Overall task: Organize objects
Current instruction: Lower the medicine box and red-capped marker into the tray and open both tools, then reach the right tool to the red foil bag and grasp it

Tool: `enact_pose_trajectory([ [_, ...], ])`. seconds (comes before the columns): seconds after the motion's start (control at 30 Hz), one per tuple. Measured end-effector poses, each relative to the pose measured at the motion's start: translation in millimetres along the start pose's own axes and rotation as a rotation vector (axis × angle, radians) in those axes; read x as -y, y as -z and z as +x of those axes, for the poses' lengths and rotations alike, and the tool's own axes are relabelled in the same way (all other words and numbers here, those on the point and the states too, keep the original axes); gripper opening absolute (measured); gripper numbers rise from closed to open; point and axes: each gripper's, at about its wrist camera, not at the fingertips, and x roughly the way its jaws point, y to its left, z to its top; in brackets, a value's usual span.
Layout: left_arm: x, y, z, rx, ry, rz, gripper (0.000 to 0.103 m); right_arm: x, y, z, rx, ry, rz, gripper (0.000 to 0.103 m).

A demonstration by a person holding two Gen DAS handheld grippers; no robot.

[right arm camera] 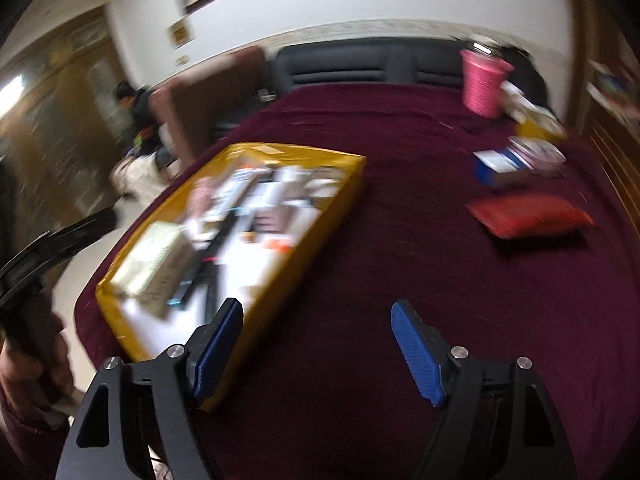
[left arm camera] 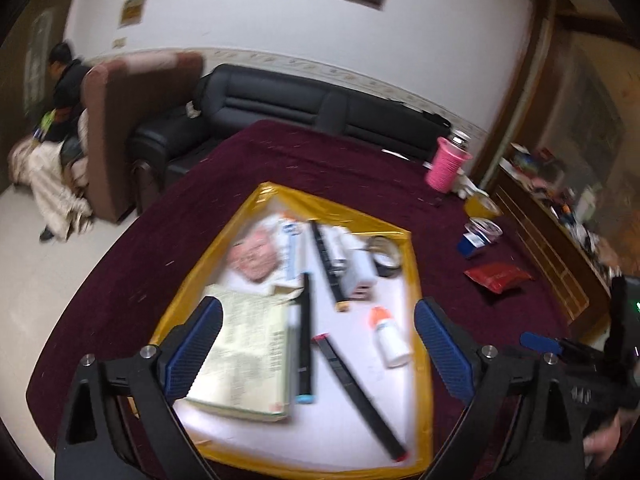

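A yellow-rimmed tray point(left arm camera: 416, 280) lies on the dark red tablecloth point(left arm camera: 320, 160). It holds a pale green book point(left arm camera: 244, 356), black markers point(left arm camera: 356, 388), a white glue bottle point(left arm camera: 390, 338), a tape roll point(left arm camera: 384, 256) and small boxes. My left gripper point(left arm camera: 318, 344) is open and empty above the tray's near half. My right gripper point(right arm camera: 316, 344) is open and empty over bare cloth, just right of the tray point(right arm camera: 332, 216). A red packet point(right arm camera: 528, 210) lies on the cloth to the right.
A pink cup point(right arm camera: 482, 84), a blue-white box point(right arm camera: 504, 168) and a yellow tape roll point(left arm camera: 480, 204) stand at the table's far right. A black sofa point(left arm camera: 280, 104) and brown chair point(left arm camera: 116, 128) stand beyond the table. A person point(left arm camera: 64, 80) sits at far left.
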Motion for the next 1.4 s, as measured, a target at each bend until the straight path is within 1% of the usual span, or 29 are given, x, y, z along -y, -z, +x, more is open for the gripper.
enact_pose_trajectory([
  [0.1,36,-1,11,-0.019,0.031,0.087,0.097,59,2,-3,-0.009,0.023,0.16,0.081],
  [0.27,80,3,32,-0.064,0.082,0.168,0.097,142,3,-8,0.018,0.076,0.368,0.081],
  [0.4,109,5,48,-0.099,0.108,0.21,0.097,188,-12,-3,0.039,0.082,0.493,0.081],
  [0.53,137,3,59,-0.114,0.118,0.267,0.097,217,-33,15,0.052,0.033,0.602,0.081],
  [0.63,150,0,64,-0.117,0.124,0.293,0.097,231,-41,33,0.042,-0.02,0.674,0.081],
  [0.77,160,-3,70,-0.127,0.13,0.309,0.097,241,-48,57,0.018,-0.053,0.746,0.081],
  [0.8,161,-3,73,-0.132,0.131,0.309,0.097,241,-50,59,0.033,-0.05,0.748,0.083],
  [1.0,164,-8,91,-0.172,0.139,0.281,0.097,234,-69,75,0.068,-0.015,0.714,0.084],
  [1.17,172,-21,106,-0.164,0.126,0.285,0.097,219,-83,90,0.095,0.061,0.634,0.084],
  [1.23,180,-29,114,-0.156,0.128,0.296,0.097,218,-85,92,0.094,0.08,0.603,0.075],
  [1.27,184,-32,118,-0.152,0.131,0.302,0.097,220,-85,93,0.085,0.096,0.596,0.054],
  [1.3,188,-35,122,-0.15,0.13,0.31,0.097,226,-83,93,0.084,0.077,0.595,0.049],
  [1.4,209,-43,144,-0.151,0.13,0.361,0.097,238,-75,86,0.084,0.014,0.609,0.041],
])
